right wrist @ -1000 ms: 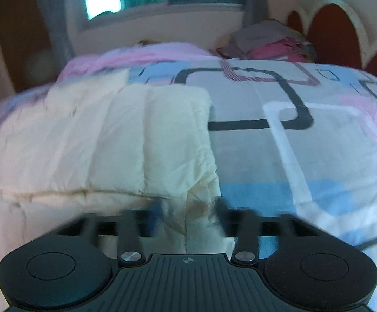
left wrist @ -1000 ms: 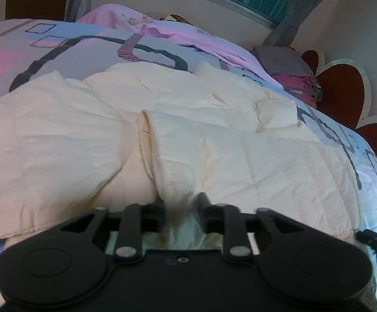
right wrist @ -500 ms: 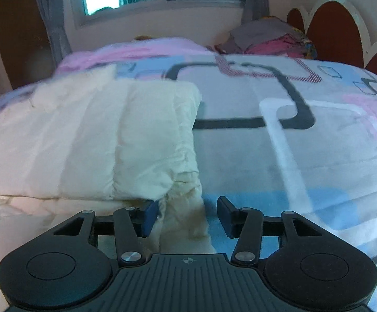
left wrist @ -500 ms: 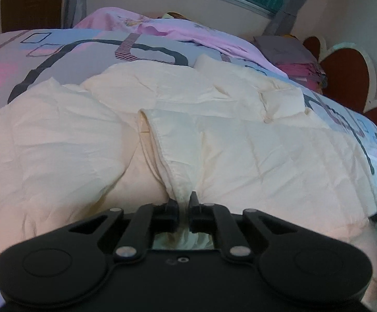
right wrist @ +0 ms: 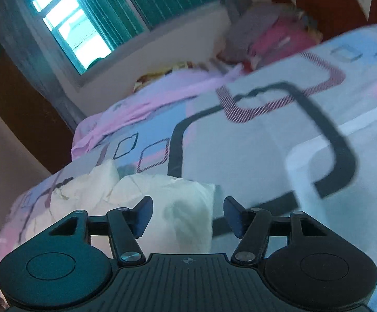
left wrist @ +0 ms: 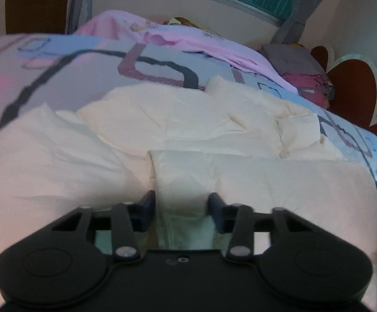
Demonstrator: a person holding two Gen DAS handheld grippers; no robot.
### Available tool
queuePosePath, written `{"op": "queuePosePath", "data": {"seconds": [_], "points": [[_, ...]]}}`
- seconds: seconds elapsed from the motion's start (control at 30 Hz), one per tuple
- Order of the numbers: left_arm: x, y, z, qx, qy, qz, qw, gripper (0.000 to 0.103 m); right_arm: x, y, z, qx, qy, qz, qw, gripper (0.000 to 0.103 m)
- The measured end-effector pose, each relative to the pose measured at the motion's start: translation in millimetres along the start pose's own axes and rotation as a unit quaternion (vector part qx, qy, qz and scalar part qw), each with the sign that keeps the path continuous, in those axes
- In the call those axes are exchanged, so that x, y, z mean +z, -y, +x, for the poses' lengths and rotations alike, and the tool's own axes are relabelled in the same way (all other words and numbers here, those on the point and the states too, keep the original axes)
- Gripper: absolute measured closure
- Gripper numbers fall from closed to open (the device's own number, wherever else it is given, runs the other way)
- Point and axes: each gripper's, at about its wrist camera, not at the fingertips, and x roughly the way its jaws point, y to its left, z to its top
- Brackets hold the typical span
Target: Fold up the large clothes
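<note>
Garment: cream padded jacket (left wrist: pixel 214 135) spread on the patterned bedspread (left wrist: pixel 84 70), partly folded.
Left gripper (left wrist: pixel 180 202): fingers apart, straddling a folded ridge of jacket; gripping nothing.
Right gripper (right wrist: pixel 188 215): wide open, empty, tilted; jacket corner just beyond.
Key relation: the folded band's long axis runs left to right, directly ahead of the left gripper, which is nearer.

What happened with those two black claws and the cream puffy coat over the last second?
The left gripper, shut on the cream jacket half a second ago, has opened and let its folded edge go. The right gripper opened wider, tilted and swung up, so less jacket shows ahead of it. The jacket stays folded on the patterned bedspread; the pink cloth hasn't moved.
</note>
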Motion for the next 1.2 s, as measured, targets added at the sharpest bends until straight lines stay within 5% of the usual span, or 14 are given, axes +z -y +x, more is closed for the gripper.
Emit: {"op": "queuePosePath", "data": {"seconds": [0.03,0.07,0.1,0.17,0.3,0.4,0.43,0.47,0.6,0.7,0.8,0.93,1.2], "points": [[-2,1,1,-0.007,0.000,0.001,1.0000,0.085,1,1,7,0.009,-0.013,0.000,1.000,0.047],[-3,3,1,-0.012,0.003,0.005,0.9999,0.090,1,0,12,0.009,-0.020,-0.013,1.000,0.065],[-4,6,-2,-0.010,0.015,0.013,0.9998,0.095,-2,-5,20,-0.023,-0.027,-0.053,0.998,0.070],[-8,10,-6,0.006,0.032,0.020,0.9993,0.095,-13,-7,33,-0.082,-0.040,-0.105,0.990,0.070],[-13,14,1,0.020,0.025,0.027,0.9991,0.094,-23,-10,34,-0.101,-0.034,-0.127,0.986,0.070],[-9,10,-4,0.028,0.016,0.031,0.9990,0.068,-20,-15,23,-0.123,-0.015,-0.137,0.983,0.069],[-9,8,-13,0.044,0.027,0.034,0.9981,0.053,-19,-17,14,-0.128,0.003,-0.145,0.981,0.069],[-9,9,-26,0.062,0.052,0.046,0.9957,0.051,-18,-21,4,-0.124,0.019,-0.151,0.981,0.070],[-2,35,-42,0.032,0.079,0.089,0.9923,0.051,-15,-41,0,-0.094,0.031,-0.184,0.978,0.070],[-1,69,-12,0.032,0.047,0.143,0.9882,0.051,-23,-45,39,-0.128,-0.023,-0.198,0.972,0.070],[-6,67,22,0.040,0.014,0.138,0.9894,0.049,-31,-31,54,-0.133,-0.039,-0.186,0.973,0.070],[-7,61,22,0.039,0.013,0.132,0.9903,0.049,-29,-31,52,-0.143,-0.044,-0.190,0.970,0.070],[-25,78,-44,0.029,0.066,0.140,0.9876,0.041,-58,-76,-32,-0.110,0.005,-0.230,0.967,0.070]]}}
